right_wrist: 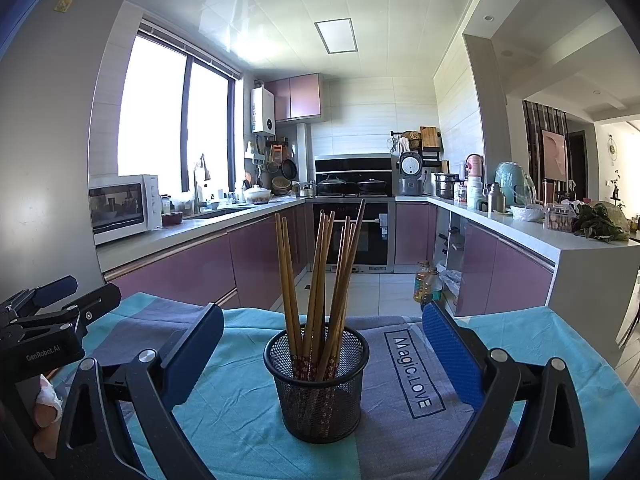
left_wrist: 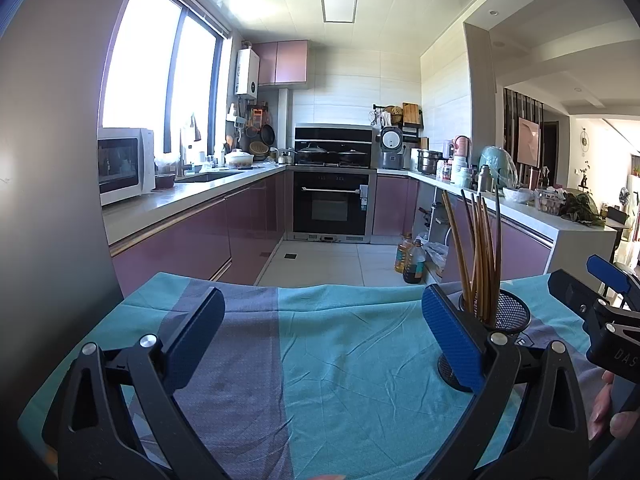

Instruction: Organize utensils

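Note:
A black mesh cup point(right_wrist: 318, 384) stands upright on a teal and grey cloth point(right_wrist: 240, 400). Several brown chopsticks point(right_wrist: 320, 280) stand in it, fanned out. My right gripper point(right_wrist: 320, 364) is open and empty, its blue pads on either side of the cup and apart from it. My left gripper point(left_wrist: 320, 344) is open and empty over bare cloth point(left_wrist: 340, 360), left of the cup point(left_wrist: 504, 316). The chopsticks point(left_wrist: 480, 248) rise behind the left gripper's right finger. Each gripper shows at the edge of the other's view.
The cloth-covered table ends just beyond the cup, with tiled kitchen floor point(right_wrist: 360, 292) past it. Purple cabinets and counters run along both sides. Oil bottles point(right_wrist: 426, 282) stand on the floor to the right. A grey refrigerator side point(left_wrist: 48, 160) is close on the left.

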`<state>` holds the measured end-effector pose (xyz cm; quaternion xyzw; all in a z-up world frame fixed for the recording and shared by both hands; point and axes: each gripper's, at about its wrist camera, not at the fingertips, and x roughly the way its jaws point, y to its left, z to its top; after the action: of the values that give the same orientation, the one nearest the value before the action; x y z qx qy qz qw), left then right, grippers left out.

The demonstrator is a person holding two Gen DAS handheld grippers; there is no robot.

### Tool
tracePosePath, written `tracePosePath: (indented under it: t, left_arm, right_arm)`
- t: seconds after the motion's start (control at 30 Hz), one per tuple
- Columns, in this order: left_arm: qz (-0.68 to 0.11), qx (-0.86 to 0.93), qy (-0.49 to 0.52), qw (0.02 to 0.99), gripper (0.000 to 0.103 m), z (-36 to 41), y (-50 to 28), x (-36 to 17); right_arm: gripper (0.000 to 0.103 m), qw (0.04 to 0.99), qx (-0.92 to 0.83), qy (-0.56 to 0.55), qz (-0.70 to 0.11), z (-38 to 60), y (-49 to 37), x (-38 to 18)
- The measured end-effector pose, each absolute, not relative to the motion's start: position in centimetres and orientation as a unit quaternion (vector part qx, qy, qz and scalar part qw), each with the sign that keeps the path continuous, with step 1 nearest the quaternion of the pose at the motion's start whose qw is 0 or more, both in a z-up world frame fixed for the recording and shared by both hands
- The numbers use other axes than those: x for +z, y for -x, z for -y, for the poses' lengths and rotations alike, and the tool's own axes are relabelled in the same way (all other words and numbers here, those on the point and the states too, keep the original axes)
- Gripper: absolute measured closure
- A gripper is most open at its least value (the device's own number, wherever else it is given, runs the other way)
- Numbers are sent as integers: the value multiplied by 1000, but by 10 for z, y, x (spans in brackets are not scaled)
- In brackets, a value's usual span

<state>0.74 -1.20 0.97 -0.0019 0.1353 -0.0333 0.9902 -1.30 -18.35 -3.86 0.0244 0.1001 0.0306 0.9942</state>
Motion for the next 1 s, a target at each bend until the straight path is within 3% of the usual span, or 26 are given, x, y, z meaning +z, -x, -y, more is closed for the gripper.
tracePosePath:
  t: [1.0]
  left_arm:
    - [-134, -30, 0, 991, 6, 8, -7, 12]
  right_arm:
    - [7, 994, 31, -26, -103, 182, 14, -43]
